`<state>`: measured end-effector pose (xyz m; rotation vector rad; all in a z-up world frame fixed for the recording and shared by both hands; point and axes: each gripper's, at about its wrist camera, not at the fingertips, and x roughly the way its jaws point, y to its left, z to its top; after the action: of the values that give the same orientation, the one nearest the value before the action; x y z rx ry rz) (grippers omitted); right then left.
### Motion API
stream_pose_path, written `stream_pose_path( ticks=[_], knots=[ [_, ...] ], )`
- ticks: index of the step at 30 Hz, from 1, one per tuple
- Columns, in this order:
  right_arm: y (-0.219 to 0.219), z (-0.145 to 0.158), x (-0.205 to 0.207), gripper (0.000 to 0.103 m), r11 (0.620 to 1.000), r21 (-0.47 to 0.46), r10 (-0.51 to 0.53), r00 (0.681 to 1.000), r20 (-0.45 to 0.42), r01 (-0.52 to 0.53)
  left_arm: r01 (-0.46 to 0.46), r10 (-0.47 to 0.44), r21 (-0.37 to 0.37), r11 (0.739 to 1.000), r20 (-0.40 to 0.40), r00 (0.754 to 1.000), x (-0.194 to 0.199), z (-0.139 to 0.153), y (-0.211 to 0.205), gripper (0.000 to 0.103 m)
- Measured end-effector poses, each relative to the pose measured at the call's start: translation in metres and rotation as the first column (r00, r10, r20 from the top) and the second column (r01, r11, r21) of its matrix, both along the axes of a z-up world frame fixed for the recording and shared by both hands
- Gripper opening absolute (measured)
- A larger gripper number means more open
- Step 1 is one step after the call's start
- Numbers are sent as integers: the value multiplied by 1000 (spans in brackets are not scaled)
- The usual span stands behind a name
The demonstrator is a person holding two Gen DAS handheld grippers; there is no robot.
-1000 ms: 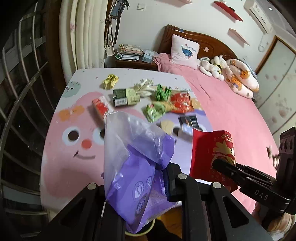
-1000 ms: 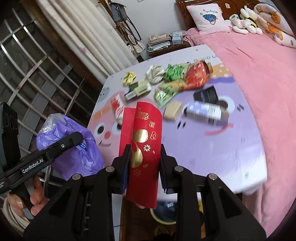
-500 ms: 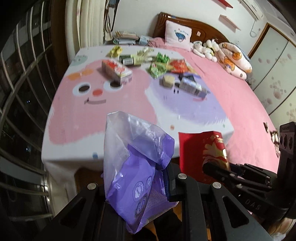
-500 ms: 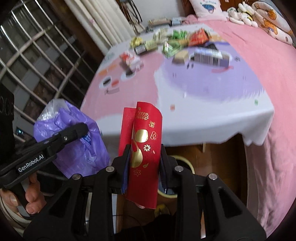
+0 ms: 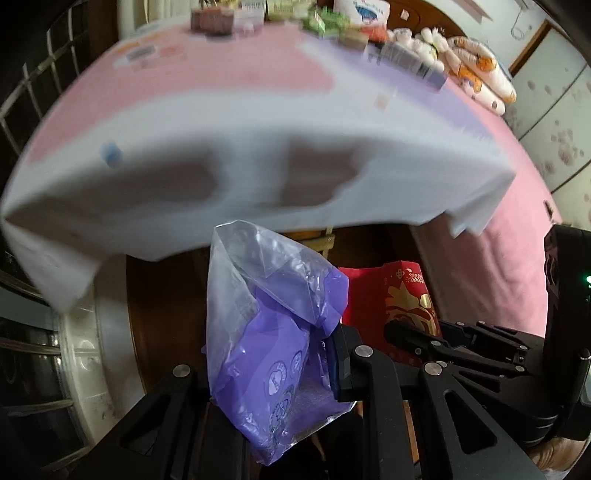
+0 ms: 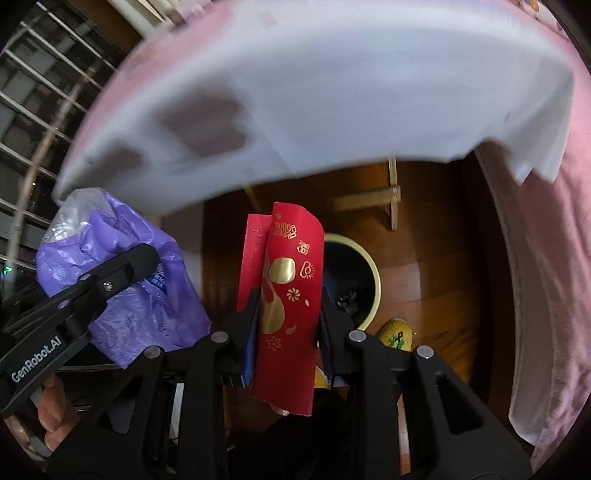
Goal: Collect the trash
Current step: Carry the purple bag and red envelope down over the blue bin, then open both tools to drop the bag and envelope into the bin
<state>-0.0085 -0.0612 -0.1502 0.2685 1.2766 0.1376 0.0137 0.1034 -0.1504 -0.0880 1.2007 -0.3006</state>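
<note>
My left gripper [image 5: 273, 354] is shut on a crumpled purple and clear plastic bag [image 5: 266, 332], held below the table's front edge. The bag also shows at the left of the right wrist view [image 6: 122, 280]. My right gripper [image 6: 286, 314] is shut on a red packet with gold print [image 6: 288, 295], held upright; it shows to the right of the bag in the left wrist view [image 5: 391, 310]. A round bin with a pale rim [image 6: 373, 280] stands on the wooden floor just beyond and right of the red packet. Its inside is dark.
The table's white cloth edge [image 5: 258, 177] hangs over both grippers. Several wrappers and boxes [image 5: 332, 26] lie blurred at the table's far side. A pink bedspread [image 6: 546, 258] drops at the right. A wooden table brace [image 6: 373, 199] crosses behind the bin. Window bars [image 6: 33, 92] are at the left.
Both grippers have dropped from above the tabletop to below its front edge, still holding the bag and red packet. The bin under the table has come into view.
</note>
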Motion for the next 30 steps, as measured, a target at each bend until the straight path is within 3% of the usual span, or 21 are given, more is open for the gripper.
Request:
stream_pose_path(
  ticks=[10,14,18,23,26,30],
  knots=[
    [-9,-167,12,25,1000,-29,-5,996,-86,3,-13,15,28,1000,-80,997,34,-167,-16,17],
    [-14,-216,15,26,999,-33,-14,993,-117,10,-4,8,36,999,-107,994,44,-213,-20,20],
    [-20,-249,20,27,1000,-27,-12,990,-138,9,17,-10,60,998,-112,994,47,-240,-28,31],
    [-23,-265,22,41,1000,-26,-21,989,-144,17,13,-3,73,997,-138,990,47,-262,-27,70],
    [-24,-271,31,51,1000,-19,-21,990,-139,18,7,4,79,997,-140,990,51,-265,-24,79],
    [-20,-272,42,53,1000,-29,-8,992,-128,4,-4,18,101,995,-134,991,53,-261,-19,83]
  ],
)
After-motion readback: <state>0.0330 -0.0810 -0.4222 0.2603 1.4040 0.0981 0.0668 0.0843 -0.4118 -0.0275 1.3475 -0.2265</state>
